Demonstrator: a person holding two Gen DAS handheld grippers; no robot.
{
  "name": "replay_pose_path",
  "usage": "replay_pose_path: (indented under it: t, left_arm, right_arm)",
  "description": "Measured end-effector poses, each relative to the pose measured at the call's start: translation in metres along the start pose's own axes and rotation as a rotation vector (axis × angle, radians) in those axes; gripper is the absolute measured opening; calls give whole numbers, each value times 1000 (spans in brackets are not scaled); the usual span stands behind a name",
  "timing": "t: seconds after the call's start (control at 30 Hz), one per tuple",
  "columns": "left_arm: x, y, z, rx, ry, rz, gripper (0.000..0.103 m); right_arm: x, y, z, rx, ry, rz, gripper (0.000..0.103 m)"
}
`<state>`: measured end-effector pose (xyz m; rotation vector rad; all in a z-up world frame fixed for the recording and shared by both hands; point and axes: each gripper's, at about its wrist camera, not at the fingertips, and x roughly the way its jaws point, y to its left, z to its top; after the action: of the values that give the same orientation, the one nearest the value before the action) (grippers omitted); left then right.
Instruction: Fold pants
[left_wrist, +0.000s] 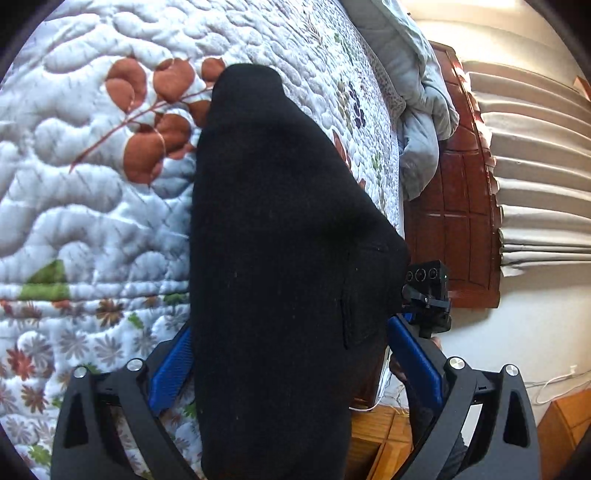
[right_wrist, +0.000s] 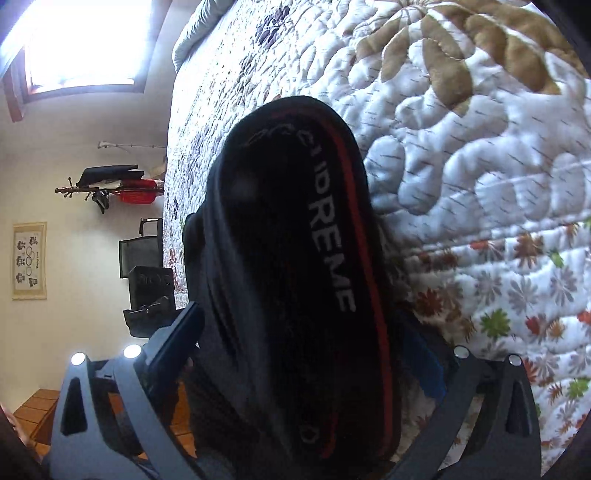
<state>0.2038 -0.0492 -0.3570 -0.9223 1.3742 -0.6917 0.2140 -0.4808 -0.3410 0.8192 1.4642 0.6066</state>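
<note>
- Black knit pants (left_wrist: 273, 236), thick and soft, lie in a long bundle on the white quilted floral bedspread (left_wrist: 85, 206), running away from both cameras up the bed.
- Left claw (left_wrist: 295, 365): its blue-padded fingers (left_wrist: 171, 373) stand wide on either side of the near end of the cloth; whether the pads press on it I cannot tell.
- Right claw (right_wrist: 303, 354) is just as wide, straddling the waistband end, where a red stripe and white lettering (right_wrist: 332, 258) run lengthwise (the elastic band, by the look of it).
- Progress, as I judge it: the legs seem already laid together into one narrow strip, so a lengthwise fold looks done; the crosswise folds that shorten the strip are left.
- Long axis: straight ahead from each claw, near end by the bed's edge, far end towards the middle of the bed.
</note>
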Motion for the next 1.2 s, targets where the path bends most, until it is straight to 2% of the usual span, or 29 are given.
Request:
replay_pose_path:
  t: [0.13, 0.23, 0.3, 0.37, 0.53, 0.57, 0.63, 0.7, 1.0, 1.2]
  left_arm:
    - [1, -4, -2, 27, -6, 18, 98]
    - [0, -5, -4, 38, -25, 47, 92]
    - [0, -5, -5, 44, -31, 120, 70]
    - [-2, -2, -4, 39, -29, 148, 61]
    - [-3, -2, -4, 28, -36, 185, 48]
    - [-3, -5, -4, 35, -40, 200, 45]
    - [-5, -7, -5, 34, -48, 205, 40]
    - [-6, -8, -5, 30, -55, 197, 35]
    - [-23, -32, -7, 105, -90, 190, 29]
    - [-59, -48, 4, 165, -147, 226, 28]
  right_arm:
    - [10, 10, -2, -19, 8, 22, 101]
    - [17, 16, -5, -55, 15, -15, 101]
    - [18, 14, -4, -45, 12, -4, 101]
    - [20, 14, -3, -47, 13, -9, 101]
    - [27, 30, -9, -98, 16, -56, 100]
    - [26, 33, -11, -108, 14, -66, 97]
    - [25, 36, -14, -124, 5, -104, 71]
    - [20, 33, -17, -110, -6, -84, 50]
    - [10, 51, -26, -147, -68, -84, 30]
    - [24, 91, -25, -202, -98, -41, 30]
